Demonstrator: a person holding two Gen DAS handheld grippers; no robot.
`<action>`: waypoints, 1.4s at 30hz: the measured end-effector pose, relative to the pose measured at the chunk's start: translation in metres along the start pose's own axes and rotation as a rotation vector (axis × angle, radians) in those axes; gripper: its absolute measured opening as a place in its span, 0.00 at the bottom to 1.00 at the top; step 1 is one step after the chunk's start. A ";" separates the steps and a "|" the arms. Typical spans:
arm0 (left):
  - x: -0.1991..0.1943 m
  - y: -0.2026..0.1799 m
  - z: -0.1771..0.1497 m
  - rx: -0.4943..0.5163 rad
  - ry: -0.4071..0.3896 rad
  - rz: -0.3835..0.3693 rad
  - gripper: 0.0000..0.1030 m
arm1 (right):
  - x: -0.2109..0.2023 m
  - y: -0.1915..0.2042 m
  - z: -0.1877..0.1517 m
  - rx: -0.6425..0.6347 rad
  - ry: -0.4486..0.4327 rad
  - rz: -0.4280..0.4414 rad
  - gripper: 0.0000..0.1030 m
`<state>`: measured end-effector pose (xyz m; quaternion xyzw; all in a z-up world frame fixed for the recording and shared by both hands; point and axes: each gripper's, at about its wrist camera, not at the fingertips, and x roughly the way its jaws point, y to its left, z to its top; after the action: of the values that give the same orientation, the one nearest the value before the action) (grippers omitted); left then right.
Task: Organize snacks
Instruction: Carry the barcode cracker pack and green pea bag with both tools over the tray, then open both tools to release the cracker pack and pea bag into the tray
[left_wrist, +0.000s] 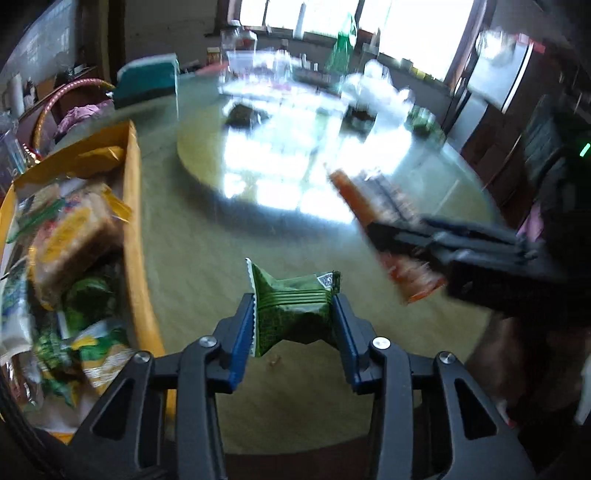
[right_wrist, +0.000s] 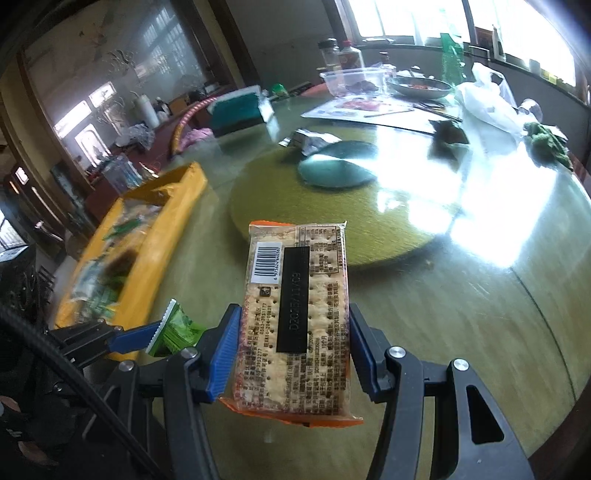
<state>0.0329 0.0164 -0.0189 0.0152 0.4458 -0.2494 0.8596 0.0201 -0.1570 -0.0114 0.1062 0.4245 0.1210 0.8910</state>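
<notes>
Here the left gripper (left_wrist: 295, 314) clamps a small green snack packet (left_wrist: 291, 314) at the lower centre of its view. Meanwhile the right gripper (right_wrist: 291, 350) grips a cracker pack (right_wrist: 295, 317) mid-frame, with the yellow snack box (right_wrist: 162, 236) at left.

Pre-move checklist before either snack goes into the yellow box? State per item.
1. Left gripper squeezing the green packet from both sides: ok.
2. Right gripper holding the cracker pack: ok.
3. Yellow box open on top: ok.
4. Free space in the box: cannot tell; snacks already fill the near part, and the view is blurred.
5. Path from packet to box over the table clear: ok.
6. The two grippers apart from each other: ok, though close.
</notes>
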 end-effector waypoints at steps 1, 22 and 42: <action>-0.009 0.005 0.001 -0.013 -0.019 -0.007 0.42 | -0.001 0.006 0.002 -0.006 -0.008 0.014 0.54; -0.077 0.213 0.016 -0.374 -0.207 0.257 0.37 | 0.111 0.197 0.074 -0.281 0.076 0.175 0.54; -0.084 0.139 0.030 -0.312 -0.328 0.215 0.89 | 0.063 0.112 0.090 -0.100 -0.002 0.233 0.66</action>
<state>0.0768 0.1657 0.0371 -0.1111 0.3293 -0.0840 0.9339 0.1148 -0.0393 0.0305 0.1104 0.4018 0.2447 0.8755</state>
